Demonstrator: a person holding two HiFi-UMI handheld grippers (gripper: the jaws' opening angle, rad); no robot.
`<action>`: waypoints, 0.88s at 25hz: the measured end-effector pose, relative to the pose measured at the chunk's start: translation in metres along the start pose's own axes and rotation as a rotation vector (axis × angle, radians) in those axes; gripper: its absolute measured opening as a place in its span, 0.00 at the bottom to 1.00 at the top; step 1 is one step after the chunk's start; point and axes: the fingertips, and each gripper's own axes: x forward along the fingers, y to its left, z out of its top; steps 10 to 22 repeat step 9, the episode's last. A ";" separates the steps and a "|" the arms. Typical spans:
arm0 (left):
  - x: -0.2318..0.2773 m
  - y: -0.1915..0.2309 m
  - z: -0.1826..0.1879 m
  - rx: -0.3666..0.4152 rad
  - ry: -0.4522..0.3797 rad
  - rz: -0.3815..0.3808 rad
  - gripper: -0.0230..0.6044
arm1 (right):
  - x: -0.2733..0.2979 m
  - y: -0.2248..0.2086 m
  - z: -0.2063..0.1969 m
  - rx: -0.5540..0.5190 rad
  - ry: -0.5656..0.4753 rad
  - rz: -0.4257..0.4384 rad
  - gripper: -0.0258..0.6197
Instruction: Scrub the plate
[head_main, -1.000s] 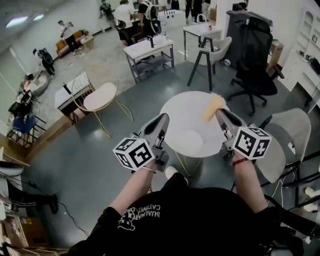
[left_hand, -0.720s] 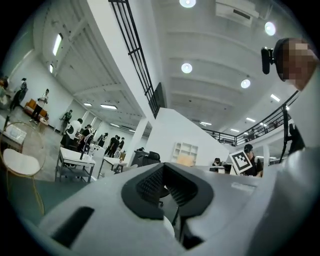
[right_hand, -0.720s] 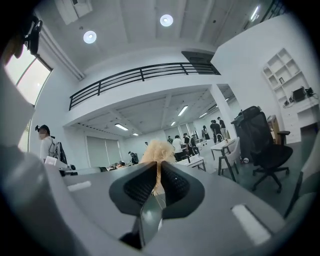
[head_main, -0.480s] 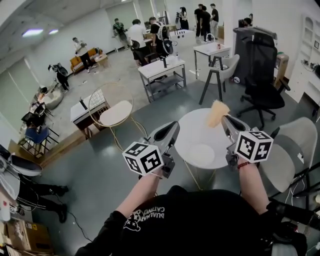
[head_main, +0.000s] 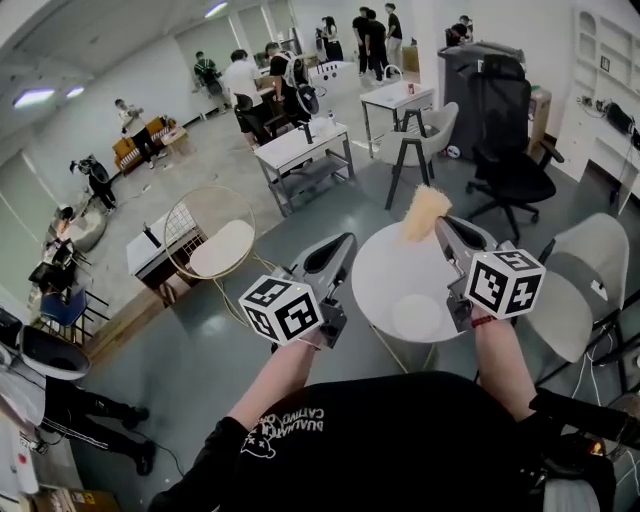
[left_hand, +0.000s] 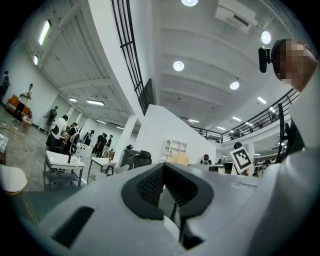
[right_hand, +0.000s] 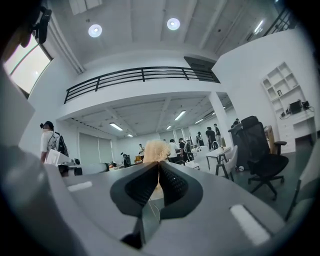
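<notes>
A white plate (head_main: 417, 316) lies on the round white table (head_main: 380, 268), on its near side. My right gripper (head_main: 438, 226) is held above the table's right side. It is shut on a fluffy tan scrubber (head_main: 425, 212), which sticks out past the fingertips. The right gripper view shows the jaws (right_hand: 158, 162) pressed together with the scrubber (right_hand: 156, 149) at their tip. My left gripper (head_main: 345, 242) hovers off the table's left edge, shut and empty. Its closed pads (left_hand: 150, 184) show in the left gripper view, with the scrubber (left_hand: 179, 159) beyond. Both grippers are well above the plate.
A black office chair (head_main: 512, 150) stands behind the table and a grey chair (head_main: 580, 290) at its right. A gold wire chair with a white seat (head_main: 218, 245) is at the left. White desks (head_main: 300, 148) and several people fill the back.
Both grippers have lifted higher above the table and point more level. The scrubber stays in the right gripper. The head view has swung to show more of the room.
</notes>
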 end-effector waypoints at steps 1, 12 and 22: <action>0.001 0.005 0.007 0.005 -0.002 -0.017 0.03 | 0.006 0.005 0.005 -0.013 -0.006 -0.009 0.07; 0.009 0.018 0.017 0.001 -0.008 -0.096 0.03 | 0.023 0.021 0.016 -0.050 -0.021 -0.036 0.07; 0.009 0.018 0.017 0.001 -0.008 -0.096 0.03 | 0.023 0.021 0.016 -0.050 -0.021 -0.036 0.07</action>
